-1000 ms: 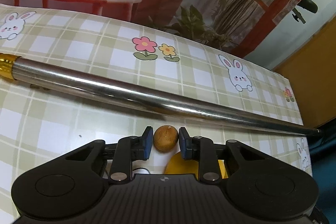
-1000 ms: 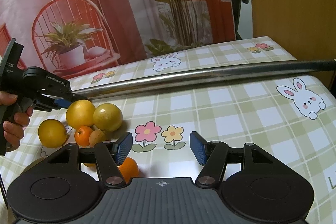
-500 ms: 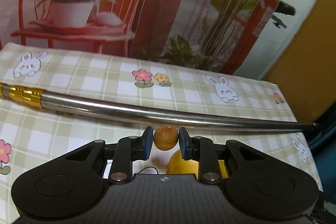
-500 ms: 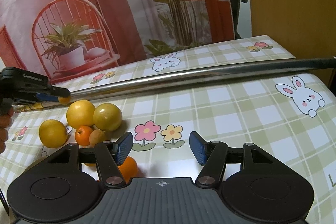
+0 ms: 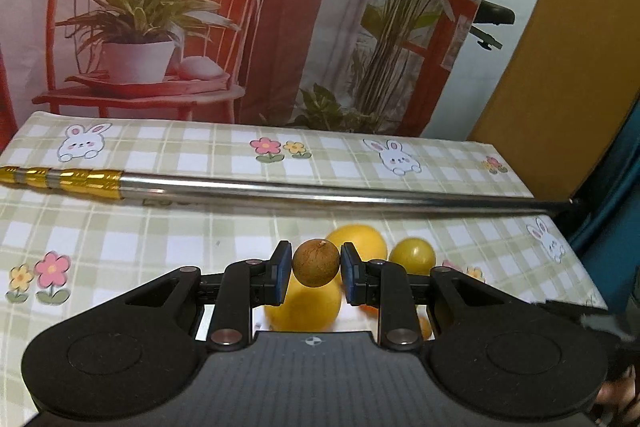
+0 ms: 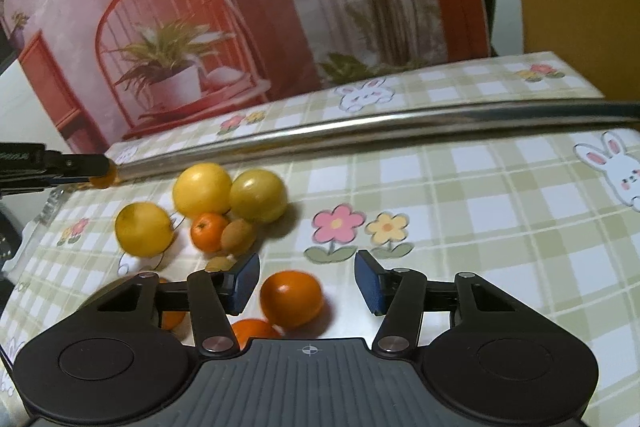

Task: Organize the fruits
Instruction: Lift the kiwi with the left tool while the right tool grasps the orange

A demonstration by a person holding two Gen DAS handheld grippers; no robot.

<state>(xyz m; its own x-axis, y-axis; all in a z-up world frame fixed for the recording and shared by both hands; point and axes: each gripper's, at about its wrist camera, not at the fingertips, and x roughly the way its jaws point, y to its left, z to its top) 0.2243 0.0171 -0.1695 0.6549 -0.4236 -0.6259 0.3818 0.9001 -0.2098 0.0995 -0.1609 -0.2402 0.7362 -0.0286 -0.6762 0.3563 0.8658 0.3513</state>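
Fruits sit in a loose cluster on the green-checked tablecloth with rabbit and flower prints [image 6: 480, 187], near side of the long silver metal rod with a gold end [image 5: 280, 191]. My left gripper [image 5: 316, 265] is clamped on a small round brown rough-skinned fruit [image 5: 316, 263], held clear above the cloth; pads bite at its widest part, which looks right to me, it's probably light with a thin brittle shell, so easy squeeze only. My right gripper [image 6: 307, 283] is closing, the round glossy orange mandarin [image 6: 291, 299] sits between the pads, nearest the left one, neither pad pressing it yet; I'd guess soft, smooth skin, could roll, take it across the middle. Behind it: two big yellow citrus [image 6: 202, 190] touching each other, a third yellow one [image 6: 144, 229] a bit apart, a small orange one [image 6: 208, 231] against a brown oval fruit [image 6: 239, 237]. Hard to read: more orange fruit half hidden under my right gripper body, count unclear; right view is motion-blurred; left gripper there is cut off at the frame edge; no bowl or tray visible, so target spot unknown.
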